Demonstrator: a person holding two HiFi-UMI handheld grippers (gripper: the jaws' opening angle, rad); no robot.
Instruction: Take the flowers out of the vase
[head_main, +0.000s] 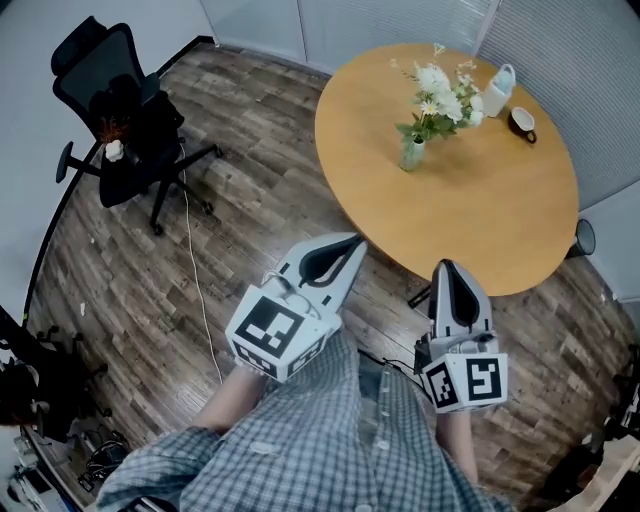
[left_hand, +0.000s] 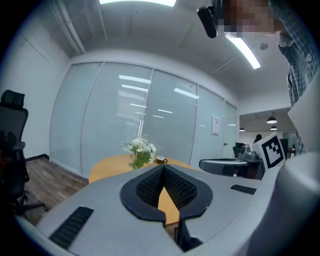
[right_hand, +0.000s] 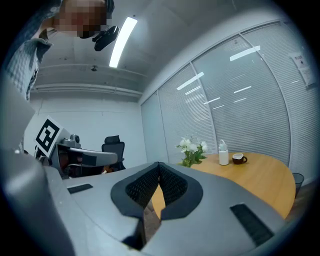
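Observation:
A bunch of white flowers (head_main: 440, 95) stands in a small pale green vase (head_main: 412, 153) on the round wooden table (head_main: 480, 210), toward its far side. The same flowers (left_hand: 140, 150) (right_hand: 192, 149) show well ahead in both gripper views. My left gripper (head_main: 355, 243) is shut and empty, held over the floor short of the table's near edge. My right gripper (head_main: 446, 268) is shut too, with nothing in it, its tip just at the near rim. Both are well short of the vase.
A white bottle (head_main: 498, 90) and a dark cup (head_main: 522, 123) stand behind the flowers. A black office chair (head_main: 125, 120) is at the far left on the wood floor, with a cable (head_main: 195, 270) running along the floor. A black bin (head_main: 584, 238) sits right of the table.

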